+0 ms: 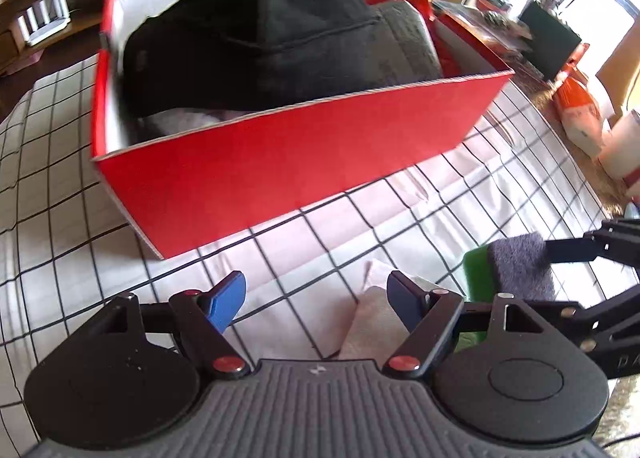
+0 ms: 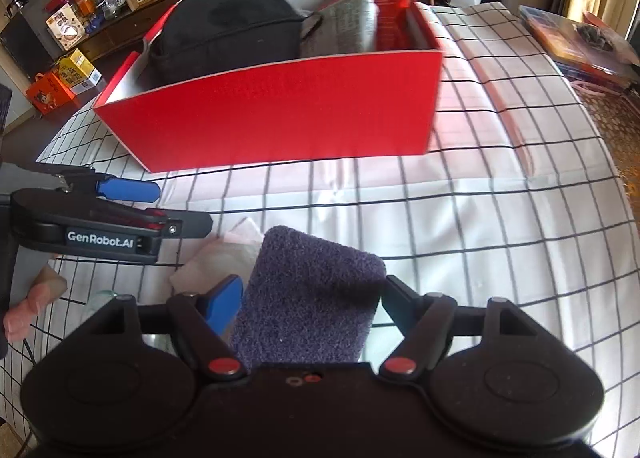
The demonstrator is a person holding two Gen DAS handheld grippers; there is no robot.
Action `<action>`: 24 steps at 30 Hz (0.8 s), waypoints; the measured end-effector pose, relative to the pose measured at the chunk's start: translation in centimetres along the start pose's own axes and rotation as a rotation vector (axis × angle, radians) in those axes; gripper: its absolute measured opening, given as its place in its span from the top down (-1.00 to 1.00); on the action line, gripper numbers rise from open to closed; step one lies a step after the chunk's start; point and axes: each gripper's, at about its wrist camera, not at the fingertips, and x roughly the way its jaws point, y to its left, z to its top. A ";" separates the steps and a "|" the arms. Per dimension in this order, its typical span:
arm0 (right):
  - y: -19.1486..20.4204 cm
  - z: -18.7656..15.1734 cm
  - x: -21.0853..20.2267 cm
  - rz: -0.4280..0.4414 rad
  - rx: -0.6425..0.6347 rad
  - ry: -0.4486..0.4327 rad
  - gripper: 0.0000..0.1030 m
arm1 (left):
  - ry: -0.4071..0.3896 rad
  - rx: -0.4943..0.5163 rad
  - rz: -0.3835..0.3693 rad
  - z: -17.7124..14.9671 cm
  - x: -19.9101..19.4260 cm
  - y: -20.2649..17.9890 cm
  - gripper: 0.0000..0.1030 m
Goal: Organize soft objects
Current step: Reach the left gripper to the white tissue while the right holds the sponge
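1. My left gripper (image 1: 316, 300) hovers above the white cloth with a black grid pattern (image 1: 60, 194), its blue-tipped fingers (image 1: 226, 300) spread wide with nothing between them.
2. Just beyond and below those fingers lies a small pale folded cloth (image 1: 370, 310), flat on the checked cloth.
3. Straight ahead stands the open red cardboard box with a white inside (image 1: 288, 162), resting on the checked cloth.
4. Inside the box, a bulky black fabric item (image 1: 256, 38) fills the left and middle, rising above the rim.
5. To its right, also in the box, sits a folded grey textured cloth (image 1: 404, 42), pressed against the black item.
6. Right of my left gripper, my right gripper (image 2: 310, 298) grips a purple-grey fuzzy rectangular pad (image 2: 312, 298); the fingers are closed in on its two sides.
7. The pad is held above the checked cloth, near the box's front wall but well short of it.
8. In the left wrist view a green backing (image 1: 476, 278) shows on the pad's left side.
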 end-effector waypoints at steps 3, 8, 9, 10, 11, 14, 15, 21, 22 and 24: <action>-1.5 -0.2 -0.6 -0.005 0.016 0.001 -0.47 | 0.045 0.031 -0.050 0.2 0.7 -1.1 -0.52; -3.3 -0.5 -1.2 -0.014 0.039 -0.003 -0.47 | 0.093 0.084 -0.066 0.3 1.9 -3.1 -0.56; -3.6 -0.6 -1.2 -0.014 0.045 -0.004 -0.47 | 0.106 0.087 -0.070 0.4 2.3 -3.4 -0.56; -3.9 -0.7 -1.2 -0.015 0.051 -0.005 -0.47 | 0.117 0.093 -0.071 0.4 2.6 -3.7 -0.56; -4.1 -0.7 -1.3 -0.017 0.055 -0.005 -0.47 | 0.123 0.107 -0.066 0.4 2.8 -4.1 -0.56; -4.5 -0.8 -1.2 -0.021 0.056 -0.003 -0.47 | 0.125 0.167 -0.037 0.4 3.3 -5.4 -0.56; -4.5 -0.8 -1.2 -0.023 0.056 -0.004 -0.47 | 0.128 0.180 -0.029 0.4 3.5 -5.8 -0.56; -4.8 -0.9 -1.2 -0.018 0.059 -0.008 -0.47 | 0.149 0.224 -0.007 0.7 3.8 -6.3 -0.54; -4.9 -0.9 -1.3 -0.018 0.059 -0.010 -0.47 | 0.151 0.221 -0.013 0.8 3.9 -6.2 -0.54; -5.0 -0.9 -1.3 -0.018 0.059 -0.009 -0.47 | 0.151 0.220 -0.023 1.0 4.0 -6.0 -0.44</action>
